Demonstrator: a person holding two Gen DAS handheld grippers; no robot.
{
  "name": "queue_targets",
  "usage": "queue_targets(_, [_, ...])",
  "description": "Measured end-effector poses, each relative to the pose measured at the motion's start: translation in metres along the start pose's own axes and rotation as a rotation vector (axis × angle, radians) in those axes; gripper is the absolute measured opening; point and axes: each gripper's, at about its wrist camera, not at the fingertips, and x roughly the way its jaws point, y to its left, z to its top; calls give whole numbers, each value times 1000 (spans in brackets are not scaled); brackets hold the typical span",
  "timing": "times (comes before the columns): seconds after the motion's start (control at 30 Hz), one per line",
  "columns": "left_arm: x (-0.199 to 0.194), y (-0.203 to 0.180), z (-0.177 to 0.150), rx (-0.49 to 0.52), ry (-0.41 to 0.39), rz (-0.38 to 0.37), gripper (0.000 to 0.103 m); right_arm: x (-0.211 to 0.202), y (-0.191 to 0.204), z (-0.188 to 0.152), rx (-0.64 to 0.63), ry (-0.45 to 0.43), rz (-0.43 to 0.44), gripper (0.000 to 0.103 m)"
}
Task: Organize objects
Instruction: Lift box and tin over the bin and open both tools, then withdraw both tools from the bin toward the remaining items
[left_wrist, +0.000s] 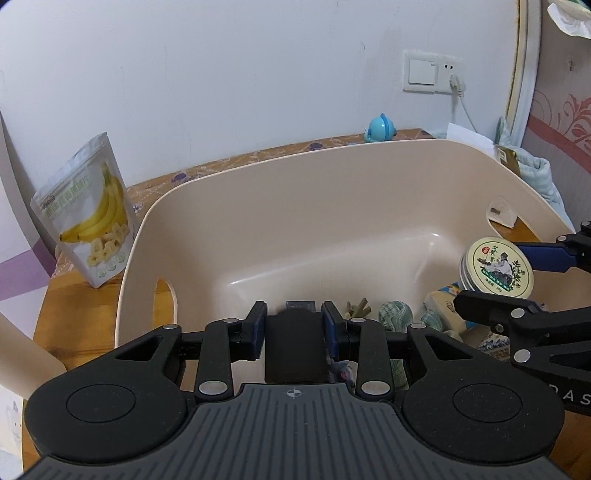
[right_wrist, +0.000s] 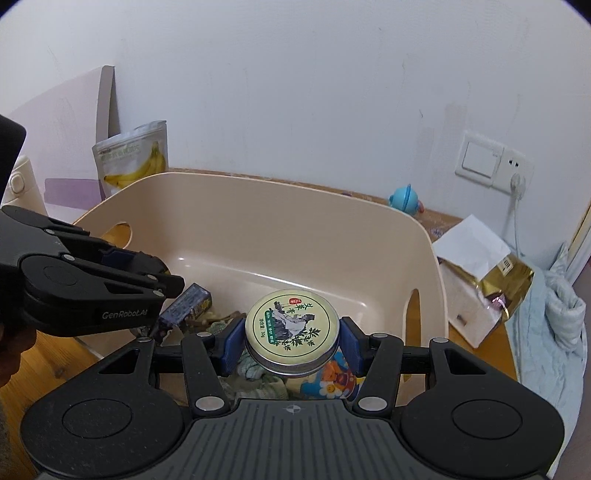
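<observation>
A beige plastic basket (left_wrist: 258, 206) stands on the wooden table; it also shows in the right wrist view (right_wrist: 295, 221). My left gripper (left_wrist: 294, 328) is shut on a small dark box (left_wrist: 295, 347) above the basket's near side; the box shows blue-purple in the right wrist view (right_wrist: 184, 304). My right gripper (right_wrist: 291, 345) is shut on a round tin (right_wrist: 291, 326) with a yellow-green printed lid, held over the basket; the tin also shows in the left wrist view (left_wrist: 496, 267). Several small items (left_wrist: 395, 315) lie in the basket's near part.
A banana-chip pouch (left_wrist: 90, 214) stands left of the basket against the wall. A blue toy (left_wrist: 380, 129) sits behind it. A gold packet and white paper (right_wrist: 491, 277) lie right of the basket, with pale blue cloth (right_wrist: 554, 332) beyond. A wall socket with plugged cable (right_wrist: 515, 181) is behind.
</observation>
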Motion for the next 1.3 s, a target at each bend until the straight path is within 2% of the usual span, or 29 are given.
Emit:
queue_targets(0.07, [-2, -1, 0, 6, -6, 2, 34, -1, 1, 0, -5, 0, -7, 52])
queue_targets(0.17, [-5, -1, -1, 3, -14, 2, 40, -4, 1, 0, -6, -10, -10, 61])
queue_targets(0.33, [-19, 4, -1, -27, -54, 8, 69, -15, 3, 1, -10, -34, -14, 70])
queue_targets(0.5, [-42, 8, -2, -29, -105, 43, 82, -32, 3, 1, -3, -71, -14, 83])
queue_targets(0.6, [-55, 10, -6, -21, -119, 56, 84, -44, 2, 2, 1, -99, -15, 94])
queue_targets(0.77, [-77, 13, -18, -30, -154, 88, 85, -64, 6, -2, -24, -120, -5, 103])
queue_targets(0.97, [-101, 22, -36, -56, -158, 79, 86, -76, 17, -16, -70, -105, -14, 103])
queue_targets(1.3, [-132, 32, -66, -80, -163, 72, 89, -93, 18, -43, -67, -82, -8, 103])
